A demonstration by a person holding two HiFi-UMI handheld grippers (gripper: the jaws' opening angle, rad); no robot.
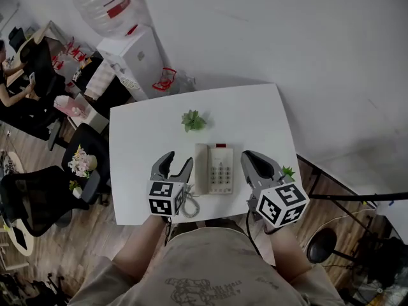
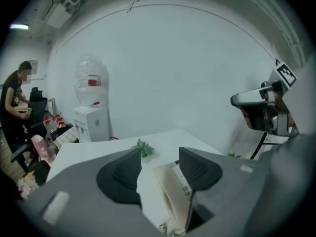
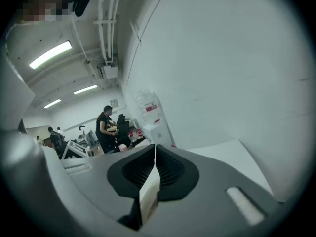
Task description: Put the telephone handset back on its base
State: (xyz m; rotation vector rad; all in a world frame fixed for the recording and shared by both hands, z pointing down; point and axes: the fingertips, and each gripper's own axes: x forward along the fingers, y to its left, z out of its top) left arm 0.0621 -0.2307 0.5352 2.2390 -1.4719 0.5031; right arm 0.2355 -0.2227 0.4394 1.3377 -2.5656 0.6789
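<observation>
White wall (image 1: pixel 287 37) fills the top of the room, and brown wood floor (image 1: pixel 44 247) shows at the left and the bottom right. We look down on a white table (image 1: pixel 134 171) that stands by the wall.

Past the far left corner of the table stands a water cooler (image 1: pixel 127 50) with a big bottle (image 1: pixel 105 5) on top. A red basket (image 1: pixel 164 80) sits on the floor just beside it. Farther left we see black chairs (image 1: pixel 38 196), some flowers (image 1: pixel 81 163) and a person (image 1: pixel 7 75) at a desk.

On the table a little green plant (image 1: pixel 193 120) sits near the middle. A second small plant (image 1: pixel 288 171) is by the right edge.

Our phone (image 1: pixel 220 169) lies near the front of the table, between our two grippers. The handset (image 1: pixel 201 168) lies along the left side of the base. Its curly cord (image 1: pixel 190 206) hangs by the front edge.

Our left gripper (image 1: pixel 178 159) is just beside the handset. Its jaws are wide apart and hold nothing. Between them we see bare table, and the phone is close by the right jaw.

Our right gripper (image 1: pixel 250 158) is to the right of the phone, not touching it. Its jaws are pressed together at the tips, with only a thin crack behind them, and we see nothing held.
</observation>
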